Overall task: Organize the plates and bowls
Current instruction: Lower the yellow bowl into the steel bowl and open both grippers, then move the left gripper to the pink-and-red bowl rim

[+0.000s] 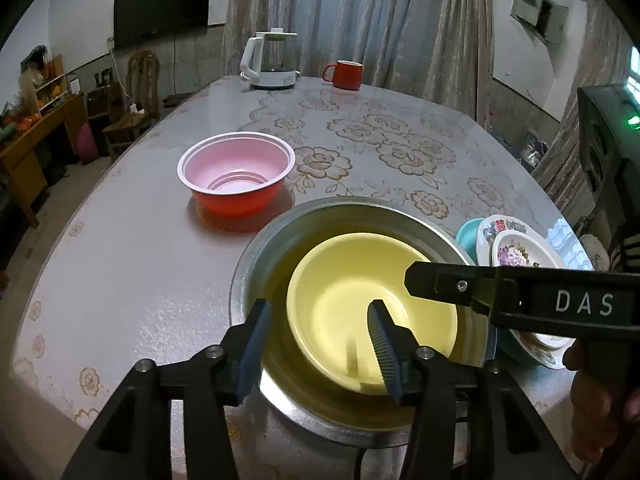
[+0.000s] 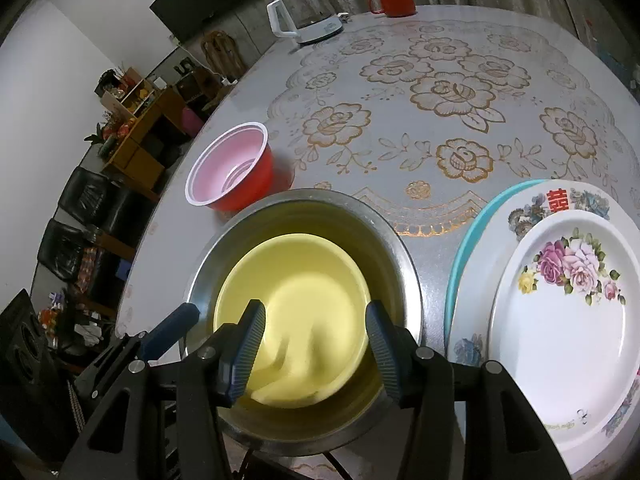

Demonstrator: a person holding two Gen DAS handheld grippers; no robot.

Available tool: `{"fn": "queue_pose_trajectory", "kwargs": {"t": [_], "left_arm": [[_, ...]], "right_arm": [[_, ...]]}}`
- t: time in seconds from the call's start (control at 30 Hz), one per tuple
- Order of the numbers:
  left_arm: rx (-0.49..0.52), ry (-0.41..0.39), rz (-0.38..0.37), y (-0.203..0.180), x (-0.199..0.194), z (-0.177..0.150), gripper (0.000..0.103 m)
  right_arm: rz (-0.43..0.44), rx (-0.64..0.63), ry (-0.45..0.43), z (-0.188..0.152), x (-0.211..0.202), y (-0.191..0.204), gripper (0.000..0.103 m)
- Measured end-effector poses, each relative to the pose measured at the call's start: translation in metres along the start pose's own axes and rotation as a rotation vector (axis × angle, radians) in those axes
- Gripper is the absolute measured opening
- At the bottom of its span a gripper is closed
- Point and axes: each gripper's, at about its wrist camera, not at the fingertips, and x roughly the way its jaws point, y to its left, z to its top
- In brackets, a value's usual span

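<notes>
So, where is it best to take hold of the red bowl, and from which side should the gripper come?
Grip the red bowl by its white rim, one finger inside and one outside the thin wall, coming down from above. It stands upright and empty, apart from the metal bowl, so the rim is free all round. The left gripper looks nearer; the side facing it is probably easiest.

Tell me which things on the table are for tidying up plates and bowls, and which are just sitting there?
For the job: yellow bowl inside the steel bowl; red bowl; floral plate stacked on a bigger floral plate and a teal plate.

Just sitting there: white kettle, red mug.
</notes>
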Motion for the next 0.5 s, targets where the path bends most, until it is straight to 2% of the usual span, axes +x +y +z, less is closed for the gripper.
{"fn": "queue_pose_trajectory", "kwargs": {"t": [0.23,0.43,0.5], "left_arm": [[-0.005,-0.006,0.005,0.0015,-0.0024,0.0021,0.058],[-0.014,-0.010,0.003,0.0037,-0.0048,0.0032,0.059],[-0.019,-0.014,0.003,0.0049,-0.0057,0.0043,0.062]], "right_arm": [[0.003,-0.011,-0.008,0.0002,-0.0031,0.0029,0.053],[0.012,-0.018,-0.014,0.0015,-0.0046,0.0055,0.053],[0.015,-0.019,-0.017,0.0022,-0.0055,0.0065,0.053]]}}
